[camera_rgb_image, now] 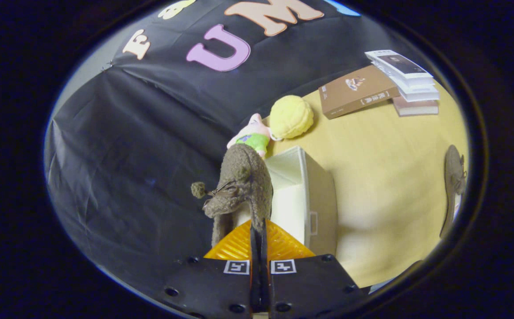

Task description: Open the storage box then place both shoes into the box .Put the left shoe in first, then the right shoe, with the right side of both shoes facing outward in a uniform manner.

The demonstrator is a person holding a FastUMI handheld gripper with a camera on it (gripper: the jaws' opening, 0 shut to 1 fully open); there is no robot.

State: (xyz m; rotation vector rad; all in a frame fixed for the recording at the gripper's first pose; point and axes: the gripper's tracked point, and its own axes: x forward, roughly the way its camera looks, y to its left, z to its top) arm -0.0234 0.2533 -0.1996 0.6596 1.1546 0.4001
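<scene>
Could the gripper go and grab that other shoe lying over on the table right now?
Probably not yet: the gripper is shut on a fuzzy shoe over the open box. The other shoe lies unobstructed.

we see a fuzzy brown shoe [241, 186] held over the open white box [303, 195]; second shoe [454, 186] lies on the table, well apart.
</scene>
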